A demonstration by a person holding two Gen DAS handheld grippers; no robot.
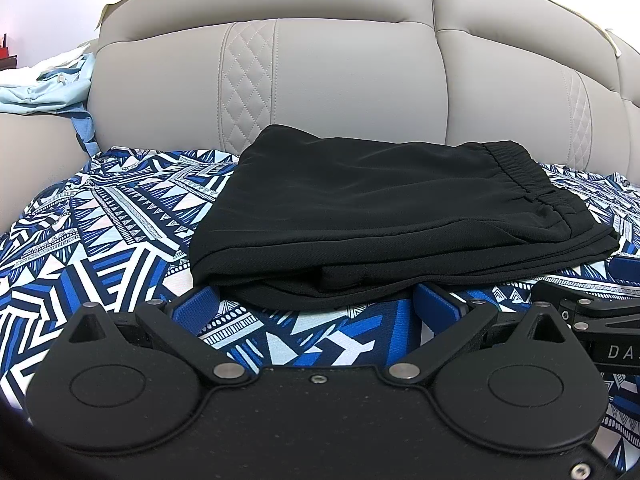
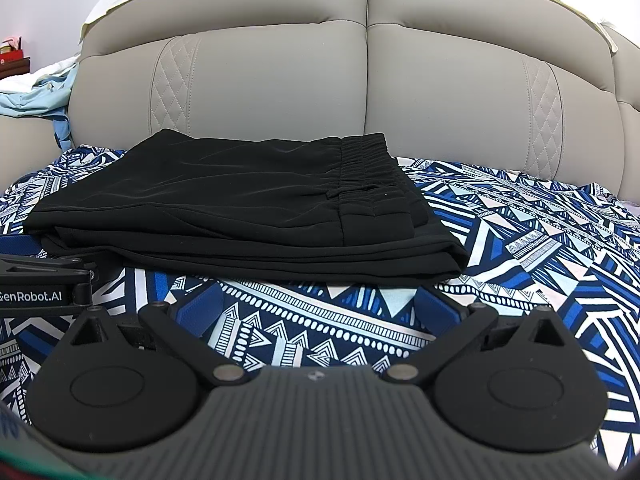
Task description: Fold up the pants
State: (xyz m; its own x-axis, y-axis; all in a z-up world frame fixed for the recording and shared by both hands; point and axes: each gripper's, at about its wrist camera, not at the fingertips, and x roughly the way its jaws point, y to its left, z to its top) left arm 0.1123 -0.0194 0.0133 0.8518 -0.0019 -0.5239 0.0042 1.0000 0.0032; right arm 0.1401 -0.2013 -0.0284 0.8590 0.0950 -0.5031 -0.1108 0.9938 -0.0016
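Black pants point(image 1: 360, 208), a soft folded fabric stack with an elastic waistband point(image 1: 516, 168), are lying on the blue-and-white geometric bedsheet point(image 1: 100, 240) before the padded grey headboard point(image 1: 340, 76). Through the left wrist camera, the left gripper point(image 1: 314, 300) is sitting with fingers spread apart and empty, just at the stack's near edge. Through the right wrist camera, the right gripper point(image 2: 318, 306) is likewise hanging wide and empty, near the pants point(image 2: 240, 208). Folding looks finished; backing straight away without snagging layers is probably best.

I see the black pants point(image 1: 384, 216) folded into a flat, layered stack at mid-frame, elastic waistband point(image 2: 368, 172) on top toward the right, folded edges facing me
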